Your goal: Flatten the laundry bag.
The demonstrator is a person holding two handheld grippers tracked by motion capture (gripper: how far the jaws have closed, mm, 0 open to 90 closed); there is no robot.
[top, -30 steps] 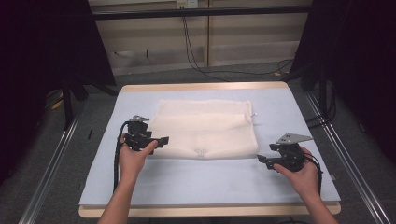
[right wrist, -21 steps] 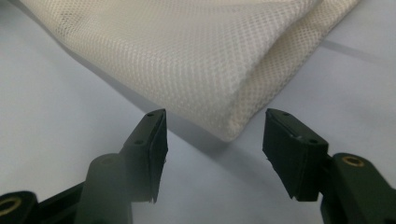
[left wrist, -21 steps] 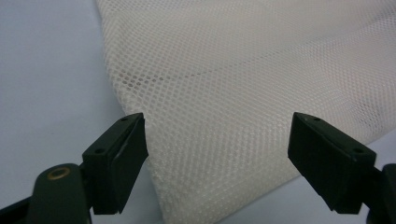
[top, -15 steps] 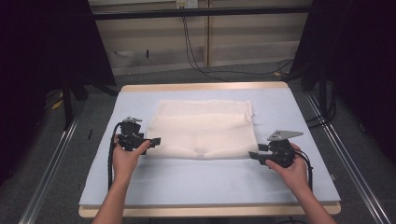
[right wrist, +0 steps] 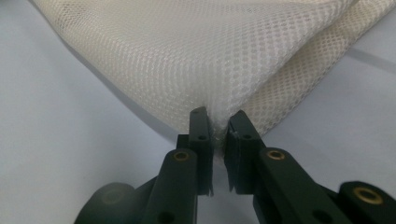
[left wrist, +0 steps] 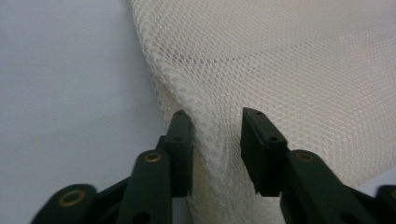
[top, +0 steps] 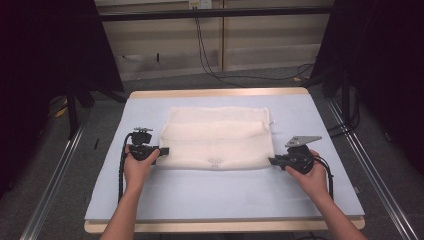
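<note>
my left claw (left wrist: 217,140) sits at the near left corner of the mesh bag (top: 217,137), jaws parted, with a raised fold of mesh between them but not yet pinched. my right claw (right wrist: 219,140) is at the near right corner, jaws nearly closed on the corner tip; looks like it is clamped on the mesh, thin gap left by the fabric. in the high view the left claw (top: 162,150) and right claw (top: 272,161) flank the bag's near edge, one at each end.

the bag lies flat in the middle of the table (top: 200,195), on the pale blue surface, well clear of all edges. its long axis runs left to right across the table, near edge facing me. a folded band crosses the upper part, and a small tag or cord end sticks out at the far right corner, too small to tell which. so i guess the opening is on the far side.

step in hand, my guess: grab both near corners for a lift or fold. to do it well: close the left jaws fully on the fold, catch all layers not just the top one, keep both grips level, and move both hands together so the edge stays taut and straight.
</note>
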